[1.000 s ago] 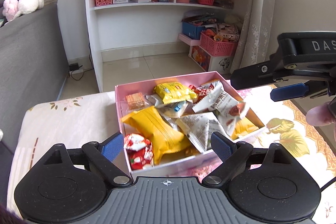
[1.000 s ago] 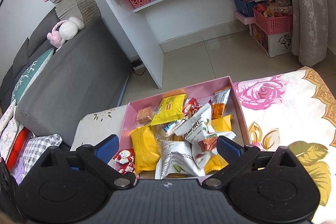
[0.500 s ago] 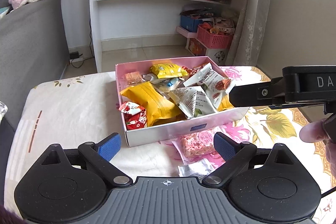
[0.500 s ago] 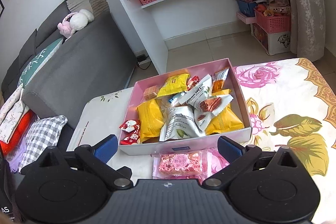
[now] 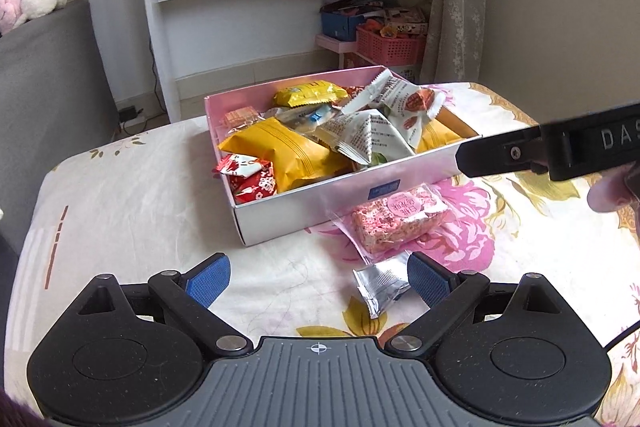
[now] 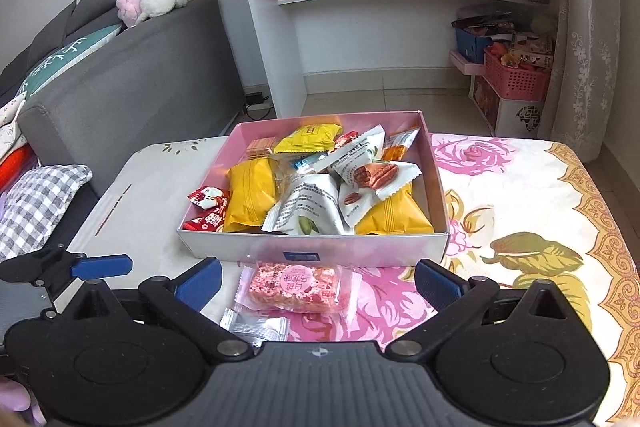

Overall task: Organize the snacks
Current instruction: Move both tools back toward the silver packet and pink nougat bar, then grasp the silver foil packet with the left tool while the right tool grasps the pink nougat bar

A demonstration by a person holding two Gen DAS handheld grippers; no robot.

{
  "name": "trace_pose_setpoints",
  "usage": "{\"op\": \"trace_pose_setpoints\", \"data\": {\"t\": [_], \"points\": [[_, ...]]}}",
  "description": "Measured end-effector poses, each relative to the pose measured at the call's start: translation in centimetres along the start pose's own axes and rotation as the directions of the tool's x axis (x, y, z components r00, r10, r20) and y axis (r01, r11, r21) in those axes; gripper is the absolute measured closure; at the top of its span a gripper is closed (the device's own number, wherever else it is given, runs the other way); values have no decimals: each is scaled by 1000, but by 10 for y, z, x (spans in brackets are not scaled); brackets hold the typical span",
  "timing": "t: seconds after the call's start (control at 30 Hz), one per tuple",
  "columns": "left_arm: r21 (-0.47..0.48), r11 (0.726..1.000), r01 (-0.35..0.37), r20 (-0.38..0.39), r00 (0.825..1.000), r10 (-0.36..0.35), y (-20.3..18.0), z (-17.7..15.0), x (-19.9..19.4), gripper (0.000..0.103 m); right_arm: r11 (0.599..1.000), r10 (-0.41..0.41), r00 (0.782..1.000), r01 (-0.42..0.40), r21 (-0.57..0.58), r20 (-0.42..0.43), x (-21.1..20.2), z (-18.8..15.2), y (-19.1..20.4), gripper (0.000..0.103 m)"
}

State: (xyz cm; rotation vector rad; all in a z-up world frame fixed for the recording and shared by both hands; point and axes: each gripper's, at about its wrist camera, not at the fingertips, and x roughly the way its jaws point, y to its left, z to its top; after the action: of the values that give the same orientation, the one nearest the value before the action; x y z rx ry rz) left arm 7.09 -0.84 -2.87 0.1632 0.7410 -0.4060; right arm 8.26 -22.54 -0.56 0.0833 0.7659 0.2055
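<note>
Just in front of the pink box (image 6: 312, 247), the pink snack bar (image 6: 296, 287) is lying on the floral counter (image 6: 520, 187); both the right gripper (image 6: 318, 277) and left gripper (image 5: 318, 281) are standing apart, empty, jaws just widened. Squaring the right gripper's jaws across the bar's short sides should be helping.

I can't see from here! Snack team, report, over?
Left gripper, right gripper open, empty. Pink snack bar, silver packet outside the pink box. Nothing blocking.
</note>
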Motion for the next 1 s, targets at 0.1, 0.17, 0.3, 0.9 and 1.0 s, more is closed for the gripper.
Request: {"op": "trace_pose_setpoints", "data": {"t": [0.1, 0.17, 0.3, 0.9, 1.0], "points": [[23, 999, 23, -32, 999, -22, -8, -6, 14, 7, 1000, -9, 1000, 9, 9, 1, 3, -3, -5, 7], [8, 999, 42, -59, 997, -42, -14, -7, 22, 7, 1000, -12, 1000, 12, 7, -3, 5, -5, -8, 7], [-42, 997, 58, -84, 995, -61, -27, -3, 35, 7, 1000, -31, 999, 31, 2, -18, 11, -8, -14, 7], [-150, 988, -20, -168, 986, -6, -37, 4, 55, 25, 998, -65, 996, 66, 21, -58, 20, -12, -35, 7], [-136, 990, -48, -174, 985, 24, -34, 4, 52, 48, 997, -70, 995, 72, 27, -65, 22, -12, -36, 7]]}}
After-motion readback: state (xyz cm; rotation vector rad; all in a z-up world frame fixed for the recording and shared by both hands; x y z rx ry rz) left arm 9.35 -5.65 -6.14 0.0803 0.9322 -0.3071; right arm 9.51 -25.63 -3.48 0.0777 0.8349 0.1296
